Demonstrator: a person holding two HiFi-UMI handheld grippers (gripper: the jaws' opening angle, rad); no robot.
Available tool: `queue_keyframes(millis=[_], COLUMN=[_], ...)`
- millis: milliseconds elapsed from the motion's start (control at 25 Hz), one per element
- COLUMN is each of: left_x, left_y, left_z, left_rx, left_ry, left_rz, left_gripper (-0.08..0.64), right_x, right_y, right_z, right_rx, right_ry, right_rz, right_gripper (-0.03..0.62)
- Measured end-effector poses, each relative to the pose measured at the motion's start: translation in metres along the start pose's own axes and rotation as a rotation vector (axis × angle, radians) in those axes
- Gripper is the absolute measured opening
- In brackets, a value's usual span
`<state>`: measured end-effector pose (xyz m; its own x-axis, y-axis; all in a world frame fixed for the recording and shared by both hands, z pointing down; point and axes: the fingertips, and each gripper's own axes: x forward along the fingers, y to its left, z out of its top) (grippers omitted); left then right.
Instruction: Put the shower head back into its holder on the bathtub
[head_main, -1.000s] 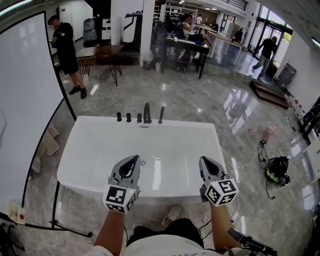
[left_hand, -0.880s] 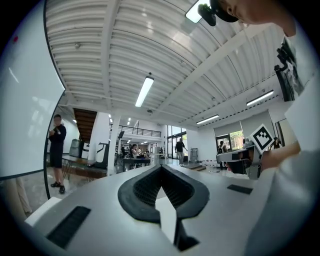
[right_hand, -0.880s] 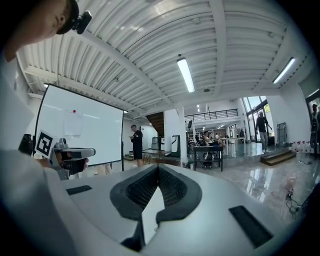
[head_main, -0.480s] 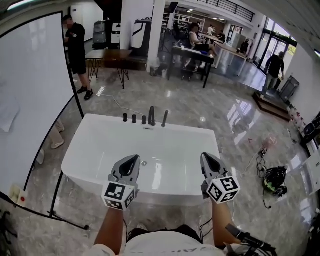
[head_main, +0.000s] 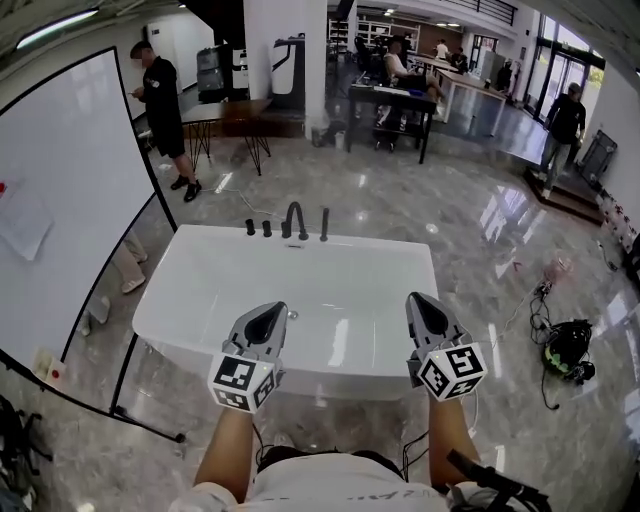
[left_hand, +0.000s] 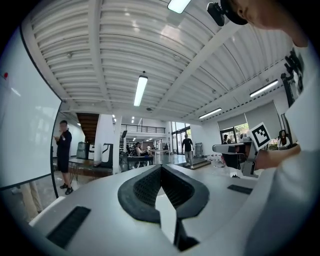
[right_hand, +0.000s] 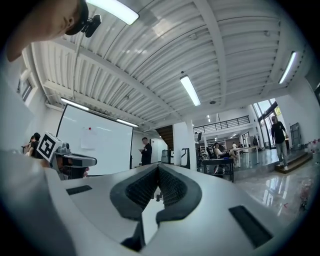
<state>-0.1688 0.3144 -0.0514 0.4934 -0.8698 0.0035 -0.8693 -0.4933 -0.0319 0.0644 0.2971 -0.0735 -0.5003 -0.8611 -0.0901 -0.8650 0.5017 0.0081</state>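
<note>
One whiteboard (head_main: 60, 200): upright at far left, beside the bathtub.
Left claw (head_main: 272, 312): jaws closed together, nothing between them; held above the bathtub's near edge.
Bathtub (head_main: 380, 245): white, on the grey floor, centre.
Spout (head_main: 293, 220): black, on the far rim, two knobs to its left.
Shower head (head_main: 324, 224): slim black stick, upright on the far rim just right of the spout, well apart from both claws.
Right claw (head_main: 418, 302): jaws closed, empty; above the near edge.
Cables (head_main: 567, 350): heaped on the floor, far right.
</note>
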Motion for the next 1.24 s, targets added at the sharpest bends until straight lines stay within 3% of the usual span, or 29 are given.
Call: queue_keyframes(millis=[200, 400, 560, 1240], left_x=[0.018, 0.027, 0.030, 0.019], left_y=[-0.046, -0.050, -0.057, -0.004], left_z=[0.013, 0.021, 0.027, 0.015], left_rx=[0.032, 0.034, 0.090, 0.027], left_ry=[0.022, 0.008, -0.019, -0.026], left_rz=[0.015, 0.016, -0.002, -0.014], left_gripper=[0.018, 0.018, 0.018, 0.018], right_x=[-0.033, -0.038, -0.035, 0.009], right_y=[-0.046, -0.051, -0.051, 0.002], right_z=[0.008, 0.005, 0.003, -0.007], right_rx=[0.033, 0.023, 0.024, 0.000], right_ry=[-0.012, -0.002, -0.017, 0.000], right_rz=[-0.024, -0.024, -0.017, 0.016], right_gripper=[0.011, 0.011, 0.011, 0.011])
